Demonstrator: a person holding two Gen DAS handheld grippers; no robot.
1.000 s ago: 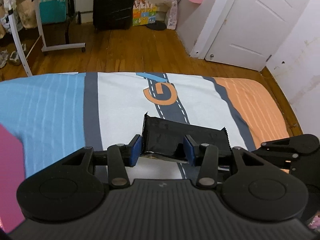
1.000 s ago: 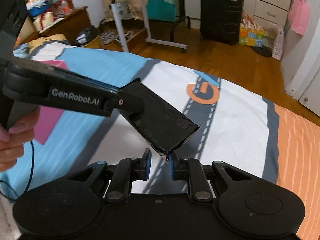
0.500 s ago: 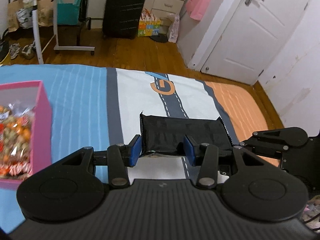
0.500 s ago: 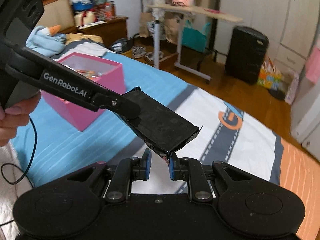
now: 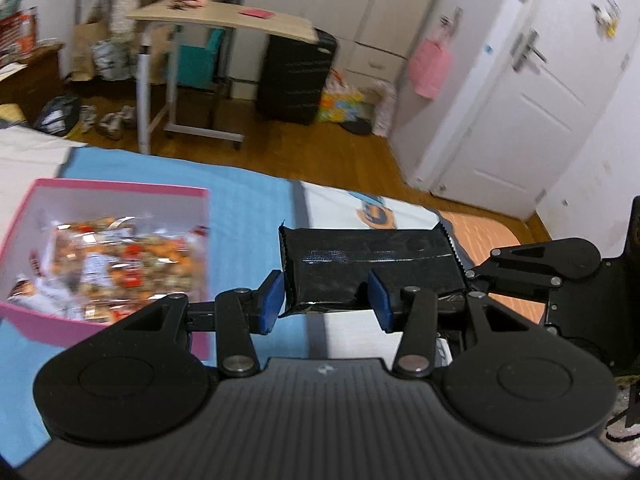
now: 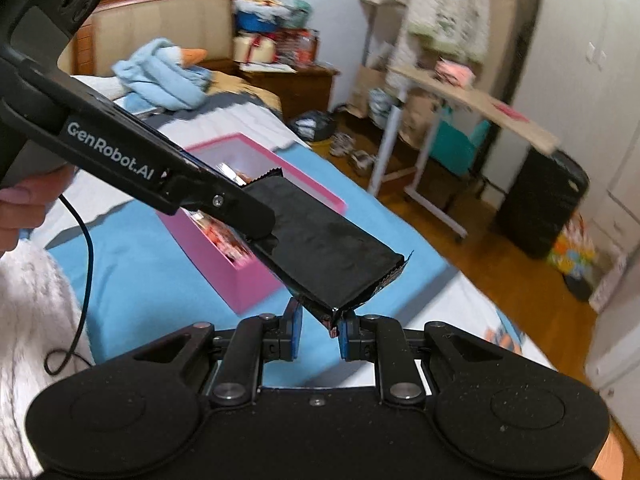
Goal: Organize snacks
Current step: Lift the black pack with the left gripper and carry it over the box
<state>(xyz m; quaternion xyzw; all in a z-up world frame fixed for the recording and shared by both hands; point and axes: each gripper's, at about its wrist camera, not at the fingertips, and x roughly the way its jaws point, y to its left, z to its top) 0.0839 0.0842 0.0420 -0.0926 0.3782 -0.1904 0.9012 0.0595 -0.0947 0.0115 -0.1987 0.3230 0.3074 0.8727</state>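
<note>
- The step in hand looks like carrying: a flat black foil snack packet with crimped ends (image 5: 370, 264) is up in the air above the blue, white and orange striped bedspread (image 5: 248, 208), not resting on anything.
- The left tool (image 5: 322, 300) is clenched on the packet, its blue pads (image 5: 269, 300) pressed to the packet's near long edge at the left-hand end.
- The right tool (image 6: 318, 336) is closed on the lowest corner of the packet (image 6: 320, 252); from its own camera the jaws stand close together with the corner pinched between them.
- So both tools hold the one packet, each at an opposite end.
- In the left wrist view the packet's long axis runs across the frame, left to right, lying about level, its broad face turned up; its crimped ends point left towards the box and right towards the other tool.
- A pink open-topped rectangular box (image 5: 120, 192), already holding bright orange and white wrapped snacks (image 5: 120, 256), sits on the blue part of the bedspread, just left of the packet and below it.
- My judgement: the next move calls for one tool to let go, most likely the right, so the other can swing the packet over the box and drop it in among the rest.
</note>
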